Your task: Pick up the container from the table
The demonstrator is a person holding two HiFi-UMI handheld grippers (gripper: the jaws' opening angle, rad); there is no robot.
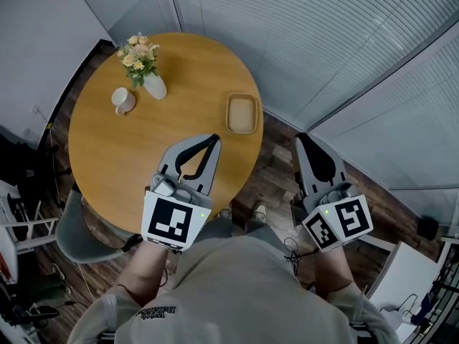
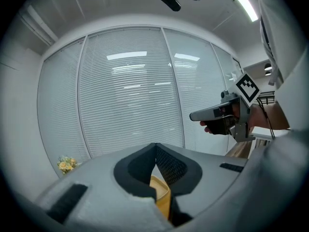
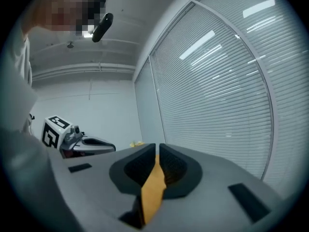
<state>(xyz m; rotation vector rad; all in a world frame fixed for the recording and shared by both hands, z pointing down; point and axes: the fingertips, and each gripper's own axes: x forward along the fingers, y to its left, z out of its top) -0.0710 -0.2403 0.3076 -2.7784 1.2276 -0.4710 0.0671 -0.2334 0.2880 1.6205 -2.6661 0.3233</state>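
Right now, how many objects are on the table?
3: a flower vase at the far left, a white cup beside it, the tan container near the right edge. The left tongs may hide more.

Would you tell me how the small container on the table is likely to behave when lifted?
The container looks like a shallow, rigid tray and appears empty, so it is probably stiff and light. Its low, flat shape should not roll or tip. It sits near the edge of the table, so a push might slide it off.
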